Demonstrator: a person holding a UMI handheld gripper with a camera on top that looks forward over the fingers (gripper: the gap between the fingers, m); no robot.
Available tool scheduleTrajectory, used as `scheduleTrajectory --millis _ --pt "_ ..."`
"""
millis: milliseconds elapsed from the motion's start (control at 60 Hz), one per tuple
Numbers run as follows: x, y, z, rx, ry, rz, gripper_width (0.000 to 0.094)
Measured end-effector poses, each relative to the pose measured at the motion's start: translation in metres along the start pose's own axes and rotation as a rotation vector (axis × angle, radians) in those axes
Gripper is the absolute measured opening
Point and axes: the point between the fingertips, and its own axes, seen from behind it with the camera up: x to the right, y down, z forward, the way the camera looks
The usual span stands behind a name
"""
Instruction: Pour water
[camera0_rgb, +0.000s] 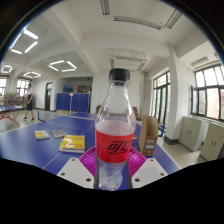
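A clear plastic bottle (113, 125) with a black cap and a red label stands upright between my fingers. Its lower part holds clear water. My gripper (113, 165) is shut on the bottle, the magenta pads (88, 158) pressing its sides just below the label. The bottle is raised above a blue table (30, 145). No cup or other vessel for pouring shows.
A yellow packet (72, 143) and smaller items (43, 134) lie on the blue table to the left. A brown box (150, 135) stands just right of the bottle. Another blue table (70, 102) stands far back. Cabinets (190, 132) and windows line the right wall.
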Motion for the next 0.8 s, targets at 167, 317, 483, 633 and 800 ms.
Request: scheduleTrajectory --millis 167,317,483,633,800 --pt "0.015 0.105 0.016 -0.16 0.021 -0.065 0.0371" --pt "0.014 0.148 0.012 -0.22 0.02 0.01 0.0371" --pt "0.01 0.137 0.007 -0.172 0.037 -0.001 0.0371" --pt "0.007 0.138 0.008 -0.21 0.052 -0.019 0.0602" --pt "0.011 0.142 -0.008 -0.317 0.103 0.019 0.0856"
